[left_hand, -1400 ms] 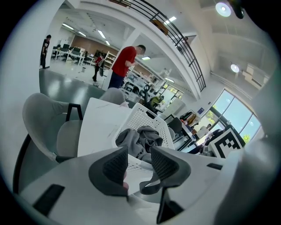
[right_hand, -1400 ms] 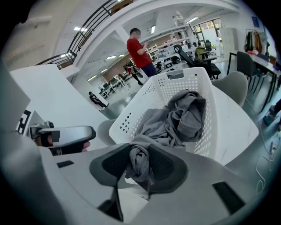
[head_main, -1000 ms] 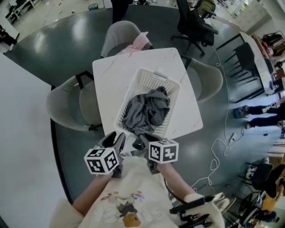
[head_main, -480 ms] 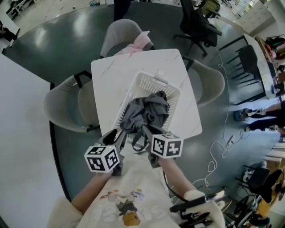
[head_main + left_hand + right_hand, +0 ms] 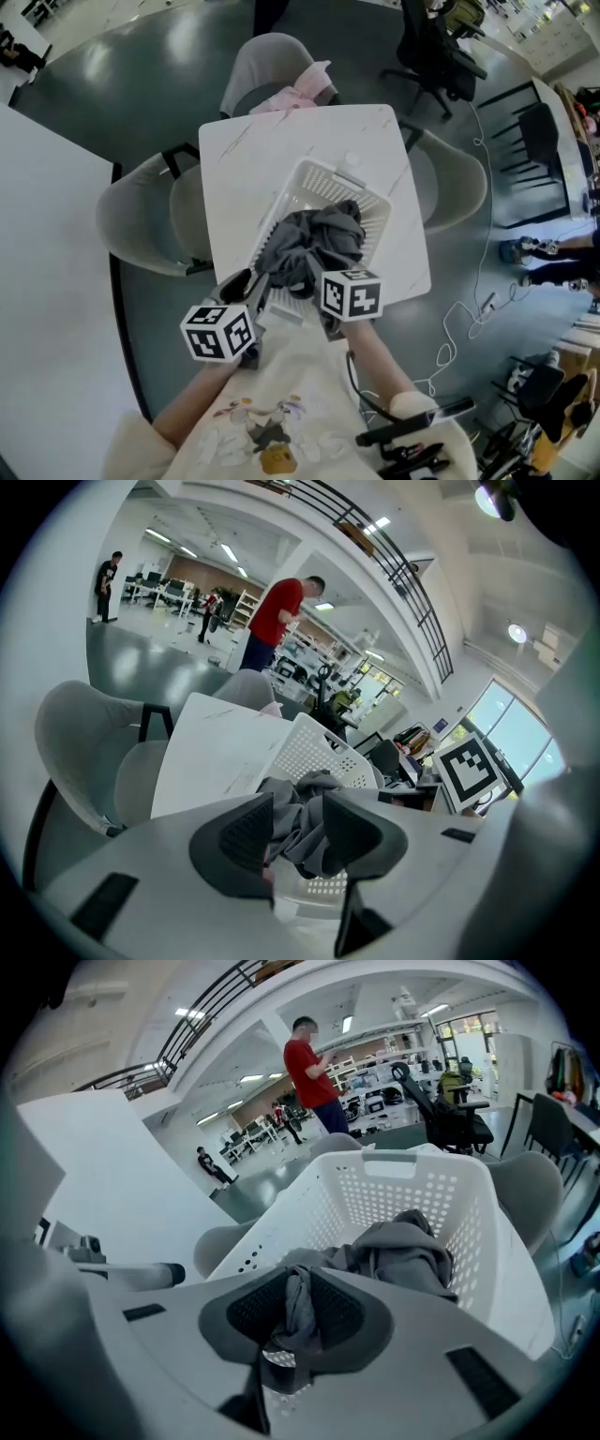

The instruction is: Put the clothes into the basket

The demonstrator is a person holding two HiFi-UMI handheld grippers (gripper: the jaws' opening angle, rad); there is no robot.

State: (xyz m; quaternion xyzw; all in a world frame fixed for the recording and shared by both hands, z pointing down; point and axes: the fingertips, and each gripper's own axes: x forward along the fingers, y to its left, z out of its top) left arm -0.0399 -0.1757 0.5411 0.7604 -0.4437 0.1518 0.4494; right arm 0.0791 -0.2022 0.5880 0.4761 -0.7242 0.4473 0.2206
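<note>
Left hand-held gripper [image 5: 298, 822] clamps a thick fold and right hand-held gripper [image 5: 295, 1312] a thin twist of the grey garment [image 5: 314, 246] at the white basket's [image 5: 323, 180] near rim, presumably to feed the cloth inside

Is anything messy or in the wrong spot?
Yes. A pink cloth lies on the chair behind the table, not in the basket. The grey clothes sit bunched in the basket.
</note>
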